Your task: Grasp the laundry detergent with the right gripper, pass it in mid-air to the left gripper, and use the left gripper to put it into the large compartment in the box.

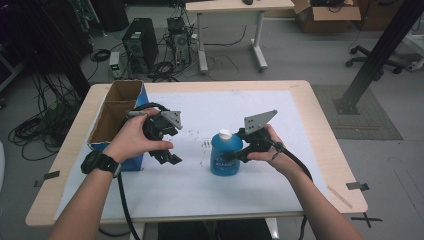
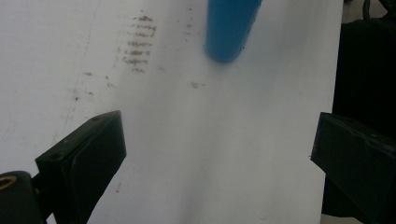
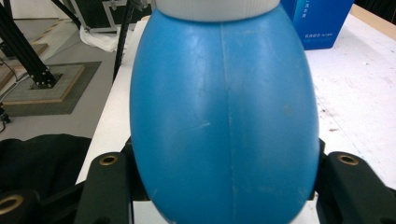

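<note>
High view: I'm seeing the blue bottle (image 1: 226,154) standing upright near the middle of the table (image 1: 300,95), on the white sheet (image 1: 210,107), its white cap (image 1: 225,134) on top. The right gripper (image 1: 239,156) is coming at it from the right side, level, and its jaws are clamping the bottle's body; the right hand (image 1: 267,147) is wrapping the handle behind. The left gripper (image 1: 167,154) is hanging to the left of the bottle, apart from it, not touching anything, with the left hand (image 1: 135,136) gripping it from above. A cardboard box (image 1: 116,116) with blue sides is sitting at the table's left edge, just behind that hand. Brown smudges (image 1: 205,144) are marking the sheet between the two grippers.

Left gripper view: I'm looking down along two black jaws standing wide apart, nothing between them but white sheet. The bottle (image 2: 229,28) is showing as a blue shape at the top, well clear of the jaws. Smudges (image 2: 136,46) are lying to its left.

Right gripper view: the bottle (image 3: 224,116) is sitting squarely between the jaws, both pads pressing on its bulging sides, cap rim (image 3: 217,8) at the top. The blue box (image 3: 320,21) is standing behind it at upper right.
</note>
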`<state>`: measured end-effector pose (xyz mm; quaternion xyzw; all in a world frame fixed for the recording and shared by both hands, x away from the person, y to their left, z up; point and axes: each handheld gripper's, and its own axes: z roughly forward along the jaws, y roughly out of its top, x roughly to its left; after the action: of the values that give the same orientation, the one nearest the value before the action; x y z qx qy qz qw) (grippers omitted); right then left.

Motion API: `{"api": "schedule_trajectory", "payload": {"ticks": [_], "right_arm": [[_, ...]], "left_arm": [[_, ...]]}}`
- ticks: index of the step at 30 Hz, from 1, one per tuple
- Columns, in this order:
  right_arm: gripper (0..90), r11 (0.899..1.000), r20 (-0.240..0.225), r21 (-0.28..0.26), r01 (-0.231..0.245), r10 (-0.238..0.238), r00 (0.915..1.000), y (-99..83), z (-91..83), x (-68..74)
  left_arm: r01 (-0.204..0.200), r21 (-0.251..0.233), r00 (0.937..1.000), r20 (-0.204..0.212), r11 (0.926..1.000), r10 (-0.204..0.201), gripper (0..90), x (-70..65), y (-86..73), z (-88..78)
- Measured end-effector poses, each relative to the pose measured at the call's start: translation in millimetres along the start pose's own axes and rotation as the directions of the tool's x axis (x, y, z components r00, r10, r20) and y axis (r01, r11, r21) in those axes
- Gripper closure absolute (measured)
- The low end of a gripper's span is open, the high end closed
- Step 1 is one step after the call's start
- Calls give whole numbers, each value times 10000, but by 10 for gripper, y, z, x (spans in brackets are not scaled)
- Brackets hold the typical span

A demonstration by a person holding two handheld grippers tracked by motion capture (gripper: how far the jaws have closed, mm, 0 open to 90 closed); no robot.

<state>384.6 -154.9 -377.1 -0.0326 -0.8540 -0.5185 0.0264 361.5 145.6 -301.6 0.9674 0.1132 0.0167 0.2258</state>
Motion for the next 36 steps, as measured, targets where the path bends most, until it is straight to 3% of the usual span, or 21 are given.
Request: {"api": "schedule_trajectory", "payload": {"ticks": [8,16,25,36], "right_arm": [[434,9994,-208,337,124,-117,9997,105,-12,-4],[435,9989,-340,342,333,-321,9989,377,-152,-1],[436,9965,-463,443,708,-688,9966,800,-300,-11],[437,9934,-643,579,989,-952,9934,1003,-211,7]], "left_arm": [[-104,-127,9999,-72,9999,103,35,-15,76,-114],[-155,-114,9998,-144,9998,154,34,-27,113,-207],[-156,-183,9997,-200,9997,152,35,-38,191,-348],[-459,-548,9980,-468,9974,434,34,-99,456,-741]]}}
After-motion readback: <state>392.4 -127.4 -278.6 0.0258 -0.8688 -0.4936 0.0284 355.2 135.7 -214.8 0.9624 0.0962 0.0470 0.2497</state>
